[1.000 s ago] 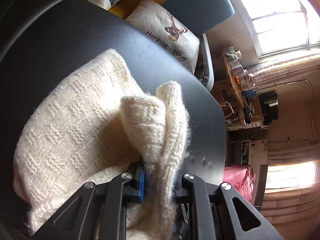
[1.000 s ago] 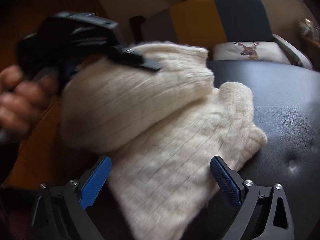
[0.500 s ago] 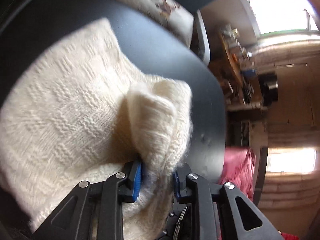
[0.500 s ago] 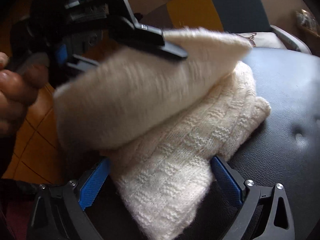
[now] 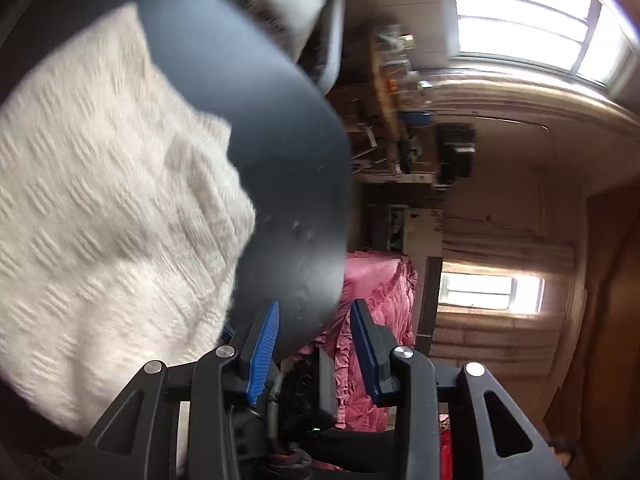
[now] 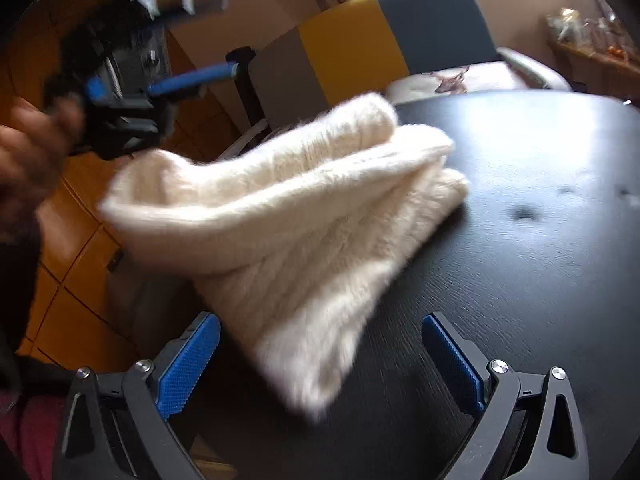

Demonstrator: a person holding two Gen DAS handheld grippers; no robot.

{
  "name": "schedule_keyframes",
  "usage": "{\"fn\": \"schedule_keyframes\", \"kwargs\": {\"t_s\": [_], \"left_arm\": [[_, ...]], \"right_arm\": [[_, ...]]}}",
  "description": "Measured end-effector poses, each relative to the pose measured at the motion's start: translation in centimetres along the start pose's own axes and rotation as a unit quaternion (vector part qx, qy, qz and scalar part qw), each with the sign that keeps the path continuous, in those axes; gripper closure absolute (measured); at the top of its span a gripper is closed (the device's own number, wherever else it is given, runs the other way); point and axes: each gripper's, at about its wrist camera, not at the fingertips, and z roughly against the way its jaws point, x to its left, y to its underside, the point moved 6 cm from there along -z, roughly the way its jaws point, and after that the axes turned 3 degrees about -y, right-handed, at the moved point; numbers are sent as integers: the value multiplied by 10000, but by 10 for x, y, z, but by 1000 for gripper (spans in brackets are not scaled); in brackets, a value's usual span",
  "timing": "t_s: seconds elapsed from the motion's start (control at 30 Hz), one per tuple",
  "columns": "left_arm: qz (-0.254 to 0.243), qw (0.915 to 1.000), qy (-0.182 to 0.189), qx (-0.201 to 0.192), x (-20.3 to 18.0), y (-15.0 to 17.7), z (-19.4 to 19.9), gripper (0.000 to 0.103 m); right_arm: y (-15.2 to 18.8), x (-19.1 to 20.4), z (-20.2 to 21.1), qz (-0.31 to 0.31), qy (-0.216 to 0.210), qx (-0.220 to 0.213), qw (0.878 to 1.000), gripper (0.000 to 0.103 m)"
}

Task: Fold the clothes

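A cream knitted sweater (image 6: 300,220) lies folded in thick layers on the black table (image 6: 520,240), near its left edge. My right gripper (image 6: 320,332) is open, its blue pads (image 6: 188,360) wide apart on either side of the sweater's near end. A hand (image 6: 28,140) holds my left gripper (image 6: 200,38) up and to the left of the sweater, open and holding nothing. In the left wrist view the left gripper (image 5: 315,312) is open over the table's edge, with the sweater (image 5: 112,200) to its left.
A chair with yellow and teal panels (image 6: 360,40) stands behind the table and carries a deer-print pillow (image 6: 452,78). Pink cloth (image 5: 372,288) lies below the table edge (image 5: 344,184). A cluttered shelf (image 5: 400,120) stands by the window. Wooden floor lies to the left.
My left gripper has opened, let go of the sweater fold and drawn back up and left. The fold has dropped onto the pile. The right gripper stays open.
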Motion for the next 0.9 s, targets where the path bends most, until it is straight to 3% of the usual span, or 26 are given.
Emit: {"fn": "schedule_keyframes", "kwargs": {"t_s": [0.13, 0.2, 0.27, 0.4, 0.47, 0.53, 0.6, 0.7, 0.8, 0.9], "left_arm": [[-165, 9920, -752, -996, 46, -28, 64, 67], [-339, 9882, -908, -1184, 58, -28, 74, 67], [-530, 9842, -1026, -1341, 68, -26, 81, 67], [-909, 9740, -1260, -1650, 87, -23, 96, 67], [-1160, 9718, -1358, -1538, 90, -14, 80, 67], [-1461, 9717, -1349, -1275, 94, -5, 56, 67], [-1645, 9695, -1332, -1236, 94, 1, 48, 68], [-1900, 9655, -1305, -1214, 92, 9, 40, 71], [-2154, 9608, -1278, -1190, 91, 17, 31, 71], [-2377, 9557, -1236, -1216, 89, 26, 28, 71]], "right_arm": [[-22, 56, 31, 837, -314, -262, 9957, 1], [-37, 86, 27, 1284, -553, -146, 9901, 1], [-48, 111, 6, 1507, -963, 275, 9835, 1], [-61, 115, -58, 1457, -1495, 1364, 9684, 1], [-48, 96, -70, 1287, -1186, 1724, 9694, 1], [-27, 61, -74, 1057, -544, 1987, 9728, 1], [-10, 31, -64, 658, -224, 1882, 9797, 1], [-18, 26, -30, -238, -740, 1314, 9883, 1], [-37, 21, 3, -680, -1086, 468, 9907, 1], [-55, 3, 13, -1342, -1273, -204, 9825, 1]]}}
